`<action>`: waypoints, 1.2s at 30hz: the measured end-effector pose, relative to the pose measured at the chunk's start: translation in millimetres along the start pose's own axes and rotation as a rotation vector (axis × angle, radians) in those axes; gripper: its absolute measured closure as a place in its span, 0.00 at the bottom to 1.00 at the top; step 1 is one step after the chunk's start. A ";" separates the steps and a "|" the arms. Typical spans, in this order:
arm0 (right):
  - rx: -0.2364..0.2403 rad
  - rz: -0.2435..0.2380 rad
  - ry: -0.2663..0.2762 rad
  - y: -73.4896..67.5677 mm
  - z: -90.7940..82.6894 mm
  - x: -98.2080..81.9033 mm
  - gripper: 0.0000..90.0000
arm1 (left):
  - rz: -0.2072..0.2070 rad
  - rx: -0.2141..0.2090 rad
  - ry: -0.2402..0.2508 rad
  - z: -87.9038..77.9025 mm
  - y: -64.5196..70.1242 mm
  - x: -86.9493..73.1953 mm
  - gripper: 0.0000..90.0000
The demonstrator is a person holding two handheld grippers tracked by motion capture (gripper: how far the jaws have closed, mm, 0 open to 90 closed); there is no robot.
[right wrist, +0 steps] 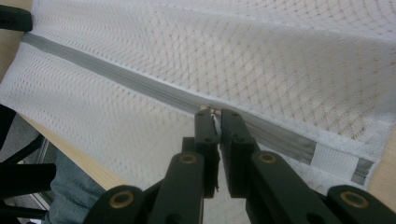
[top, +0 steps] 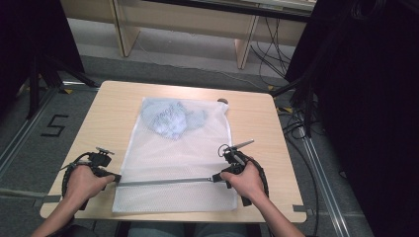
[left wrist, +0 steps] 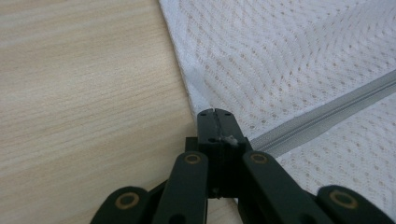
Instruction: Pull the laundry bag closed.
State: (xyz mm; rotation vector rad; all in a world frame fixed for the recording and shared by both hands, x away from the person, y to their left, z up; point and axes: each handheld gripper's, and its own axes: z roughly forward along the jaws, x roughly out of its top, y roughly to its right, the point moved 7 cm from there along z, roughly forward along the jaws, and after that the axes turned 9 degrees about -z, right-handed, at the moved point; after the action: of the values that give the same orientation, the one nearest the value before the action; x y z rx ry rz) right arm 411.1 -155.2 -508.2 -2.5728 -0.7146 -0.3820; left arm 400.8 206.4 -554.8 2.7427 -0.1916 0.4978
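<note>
One white mesh laundry bag [top: 173, 163] lies flat mid-table, long axis running away from the person. Its single grey zipper [top: 165, 182] runs crosswise; left gripper [top: 116, 177] clamps one end, right gripper [top: 215, 178] pinches the zipper pull.

A white mesh laundry bag [top: 175, 168] lies flat on the worktop, reaching from mid-worktop to its near edge. A grey zipper [top: 165, 182] crosses it near that edge. A pale blue garment [top: 170, 118] is bunched inside at its far end.

The blue cloth [top: 170, 120] inside the mesh bag [top: 163, 153] is blurred behind the netting. A small dark object [top: 223, 100] at the bag's far corner is too small to tell.
</note>
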 end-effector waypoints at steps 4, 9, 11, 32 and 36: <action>0.015 0.064 -0.033 -5.2 -3.2 -2.4 0.96 | -0.002 0.000 0.000 0.1 0.3 0.0 1.00; 0.013 0.022 -0.011 -0.9 -2.8 -1.6 0.96 | 0.000 0.001 -0.002 -0.1 0.0 0.0 1.00; -0.006 0.052 -0.023 0.4 -4.5 -2.7 0.96 | -0.001 0.000 -0.002 -0.1 -0.1 0.0 1.00; -0.003 0.081 -0.031 2.3 -10.5 -6.4 0.96 | -0.003 0.000 -0.004 0.0 0.5 0.0 1.00; -0.005 0.083 -0.028 4.3 -12.3 -7.2 0.96 | 0.001 0.001 -0.004 0.0 0.2 0.2 1.00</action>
State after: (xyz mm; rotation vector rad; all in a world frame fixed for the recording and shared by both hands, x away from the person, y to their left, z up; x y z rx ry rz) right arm 405.7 -167.4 -501.6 -2.6078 -0.6150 -0.3220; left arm 400.9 206.2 -554.6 2.7446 -0.1933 0.4933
